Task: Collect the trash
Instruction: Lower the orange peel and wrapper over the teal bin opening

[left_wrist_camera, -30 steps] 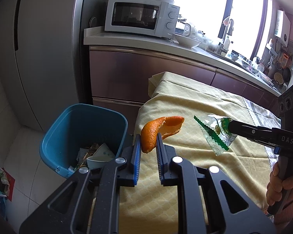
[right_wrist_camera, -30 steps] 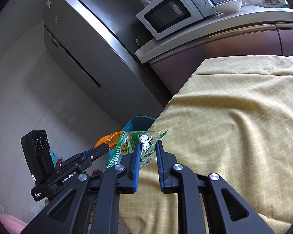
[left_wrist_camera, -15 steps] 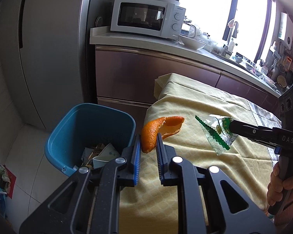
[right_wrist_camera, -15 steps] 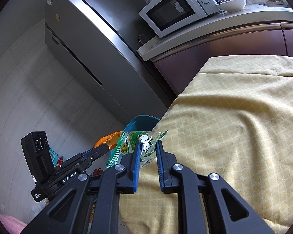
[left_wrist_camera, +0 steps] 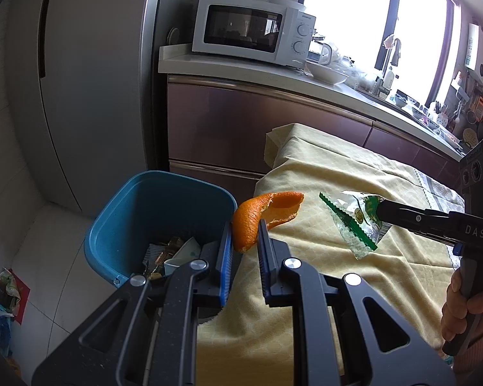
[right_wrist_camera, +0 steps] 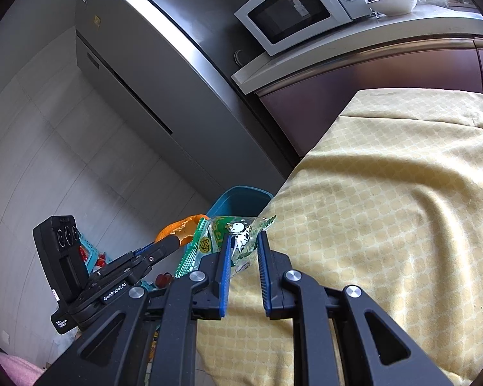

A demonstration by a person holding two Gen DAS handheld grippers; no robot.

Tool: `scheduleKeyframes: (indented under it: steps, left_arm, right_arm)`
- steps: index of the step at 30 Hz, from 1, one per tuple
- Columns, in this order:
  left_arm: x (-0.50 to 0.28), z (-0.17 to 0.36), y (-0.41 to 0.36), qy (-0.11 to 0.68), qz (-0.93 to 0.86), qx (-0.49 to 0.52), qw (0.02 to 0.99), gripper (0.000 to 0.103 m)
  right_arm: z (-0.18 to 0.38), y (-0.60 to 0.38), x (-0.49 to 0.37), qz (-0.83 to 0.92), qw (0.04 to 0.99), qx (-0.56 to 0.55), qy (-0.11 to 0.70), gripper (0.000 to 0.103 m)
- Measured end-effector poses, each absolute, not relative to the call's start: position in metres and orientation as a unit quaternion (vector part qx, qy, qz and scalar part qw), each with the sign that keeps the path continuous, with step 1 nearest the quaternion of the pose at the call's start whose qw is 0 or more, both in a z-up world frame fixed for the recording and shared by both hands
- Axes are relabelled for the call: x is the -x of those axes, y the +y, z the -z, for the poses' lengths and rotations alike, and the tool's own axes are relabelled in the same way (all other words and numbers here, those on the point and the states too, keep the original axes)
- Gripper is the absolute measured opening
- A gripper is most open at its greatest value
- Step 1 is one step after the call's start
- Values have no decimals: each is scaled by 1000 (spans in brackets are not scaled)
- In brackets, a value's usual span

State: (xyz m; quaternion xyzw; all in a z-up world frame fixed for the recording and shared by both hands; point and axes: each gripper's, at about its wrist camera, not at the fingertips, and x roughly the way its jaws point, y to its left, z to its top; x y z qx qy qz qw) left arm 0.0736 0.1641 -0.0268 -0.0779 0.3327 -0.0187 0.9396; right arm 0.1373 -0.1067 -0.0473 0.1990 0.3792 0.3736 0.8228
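Both grippers have edged left toward the blue bin (left_wrist_camera: pixel 151 212): the left gripper (left_wrist_camera: pixel 244 241) clamps orange peel (left_wrist_camera: pixel 260 215) near its rim, the right gripper (right_wrist_camera: pixel 244 244) seemingly pinches a snack wrapper (right_wrist_camera: pixel 222 238); drops look imminent.

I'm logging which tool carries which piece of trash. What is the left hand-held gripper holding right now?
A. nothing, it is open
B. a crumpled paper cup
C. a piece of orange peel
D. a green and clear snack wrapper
C: in the left wrist view the left hand-held gripper pinches the orange peel beside the blue bin, while the right hand-held gripper holds the snack wrapper.
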Motion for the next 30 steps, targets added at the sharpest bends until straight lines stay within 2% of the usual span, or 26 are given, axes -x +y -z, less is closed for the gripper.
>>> scheduleKeyframes:
  steps: [30]
  left_arm:
    - [-70, 29, 191, 330, -19, 88, 940, 15]
  right_arm:
    - [42, -74, -152, -399, 810, -182, 389, 15]
